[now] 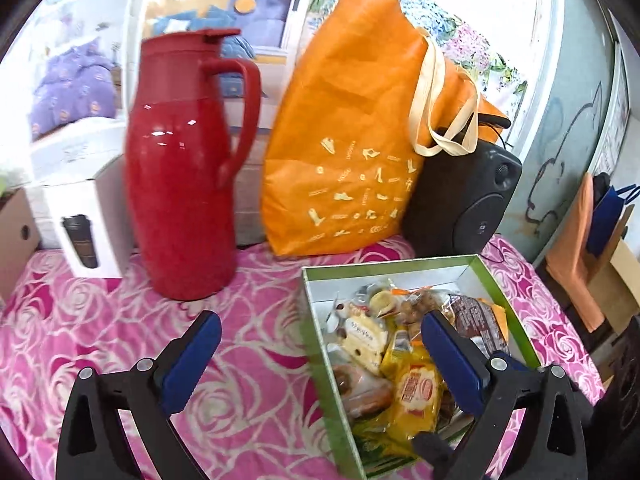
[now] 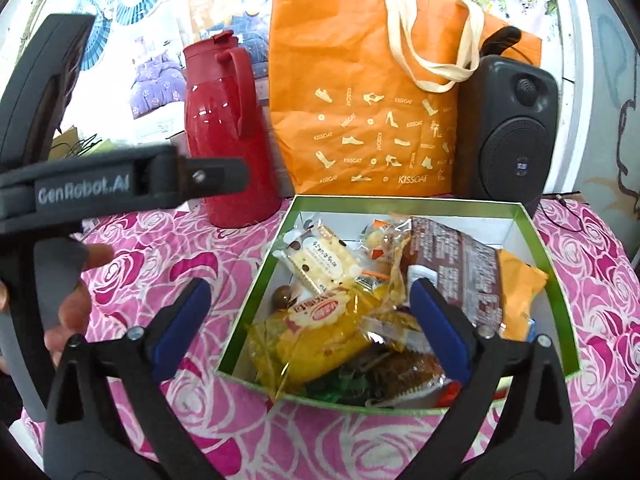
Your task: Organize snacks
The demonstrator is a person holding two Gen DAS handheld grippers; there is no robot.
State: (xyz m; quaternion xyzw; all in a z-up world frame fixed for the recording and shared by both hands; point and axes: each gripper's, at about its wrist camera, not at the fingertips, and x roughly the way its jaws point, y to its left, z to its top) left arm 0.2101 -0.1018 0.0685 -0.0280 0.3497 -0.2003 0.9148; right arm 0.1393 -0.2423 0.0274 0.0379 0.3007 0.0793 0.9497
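A green-rimmed box (image 2: 554, 264) sits on the pink rose cloth and holds several wrapped snacks: a yellow packet (image 2: 320, 332), a white cracker packet (image 2: 320, 260), a brown packet (image 2: 460, 264) and an orange packet (image 2: 518, 284). My right gripper (image 2: 316, 312) is open and empty, hovering over the box's near left part. My left gripper (image 1: 320, 352) is open and empty, over the left wall of the same box (image 1: 316, 344); its yellow packet (image 1: 416, 396) lies between the fingers' line. The left gripper's body (image 2: 80, 184) shows at left in the right wrist view.
A red thermos jug (image 1: 180, 184) stands behind left of the box. An orange shoe-print tote bag (image 1: 352, 128) and a black speaker (image 1: 464, 200) stand right behind it. A white carton (image 1: 80, 216) is at far left. The table edge falls off at right.
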